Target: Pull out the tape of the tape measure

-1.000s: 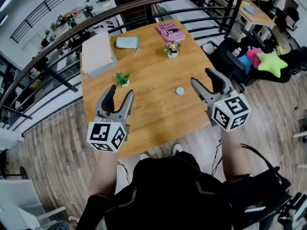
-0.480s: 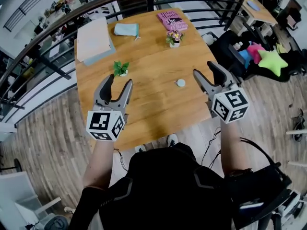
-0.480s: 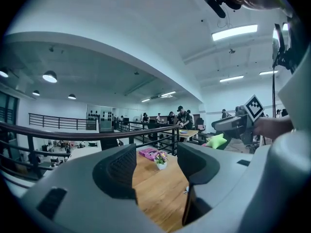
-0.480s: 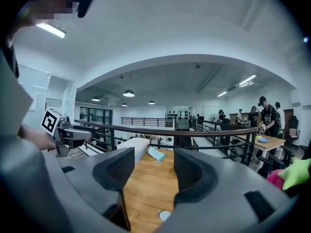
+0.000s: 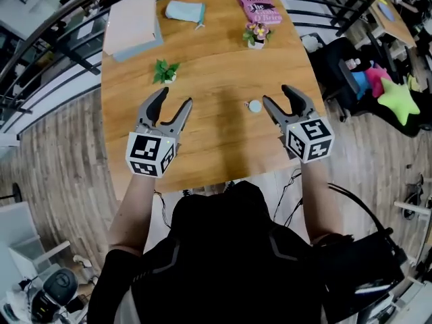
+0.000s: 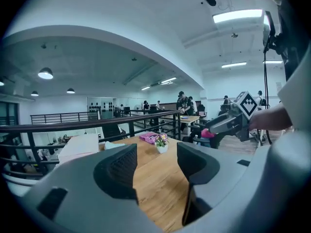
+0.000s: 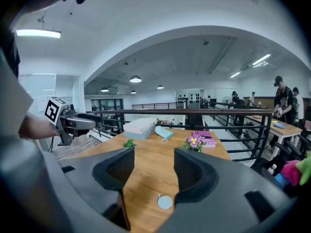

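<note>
Over the tabletop, left gripper and right gripper hover side by side, fingers wide and empty, tape measure near the right.

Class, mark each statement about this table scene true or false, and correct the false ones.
1. The left gripper and right gripper both have jaws apart, holding nothing. True.
2. The tape measure is clamped in the right gripper. False: it lies on the table, untouched.
3. The pink book lies beyond the flower pot. True.
4. The green plant stands nearest the right gripper. False: it is nearer the left gripper.
</note>
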The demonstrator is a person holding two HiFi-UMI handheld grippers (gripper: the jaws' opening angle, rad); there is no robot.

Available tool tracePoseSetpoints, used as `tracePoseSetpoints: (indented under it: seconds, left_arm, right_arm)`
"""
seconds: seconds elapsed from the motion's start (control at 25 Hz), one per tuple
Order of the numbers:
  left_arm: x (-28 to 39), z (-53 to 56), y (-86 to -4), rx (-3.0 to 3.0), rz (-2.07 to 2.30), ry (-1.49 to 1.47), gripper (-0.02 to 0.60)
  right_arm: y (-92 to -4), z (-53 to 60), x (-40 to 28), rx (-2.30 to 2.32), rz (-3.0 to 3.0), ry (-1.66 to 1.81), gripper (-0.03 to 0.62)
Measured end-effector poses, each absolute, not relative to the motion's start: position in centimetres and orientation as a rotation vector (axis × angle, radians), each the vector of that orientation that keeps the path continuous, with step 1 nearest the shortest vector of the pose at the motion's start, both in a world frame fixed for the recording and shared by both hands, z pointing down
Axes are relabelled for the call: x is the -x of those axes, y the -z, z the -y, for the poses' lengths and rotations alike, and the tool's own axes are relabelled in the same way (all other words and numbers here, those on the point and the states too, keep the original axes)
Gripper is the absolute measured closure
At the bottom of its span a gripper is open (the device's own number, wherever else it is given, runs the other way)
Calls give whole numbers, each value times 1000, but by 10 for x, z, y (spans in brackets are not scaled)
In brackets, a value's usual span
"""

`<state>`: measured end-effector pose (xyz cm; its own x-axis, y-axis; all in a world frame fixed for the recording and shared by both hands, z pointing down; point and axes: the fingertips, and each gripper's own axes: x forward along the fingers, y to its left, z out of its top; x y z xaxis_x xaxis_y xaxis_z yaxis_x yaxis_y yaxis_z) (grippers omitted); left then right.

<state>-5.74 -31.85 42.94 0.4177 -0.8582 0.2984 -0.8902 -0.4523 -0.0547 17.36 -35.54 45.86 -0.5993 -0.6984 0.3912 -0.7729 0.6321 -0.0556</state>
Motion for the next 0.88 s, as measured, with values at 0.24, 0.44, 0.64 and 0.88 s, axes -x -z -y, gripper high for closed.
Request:
tracePoseSetpoints:
  seconds: [0.24,0.44,0.64,0.88]
  left_arm:
    - [46,318,-486,-2476,1556,-603,310]
    - [42,307,-527,-2319,1568,-587,310]
    - [41,299,-554,-2218,1613,-608,310]
    - [28,286,-575,-2190,1556,-625,310]
  right_arm:
    - [-531,365,-164,-973,2500,-389,322]
    - [-592,366,-165,-844,2445,-406,322]
    - [-652,366,-165,-771,2378,-425,324]
    - [-698,377,-166,-769,2299,-406,324]
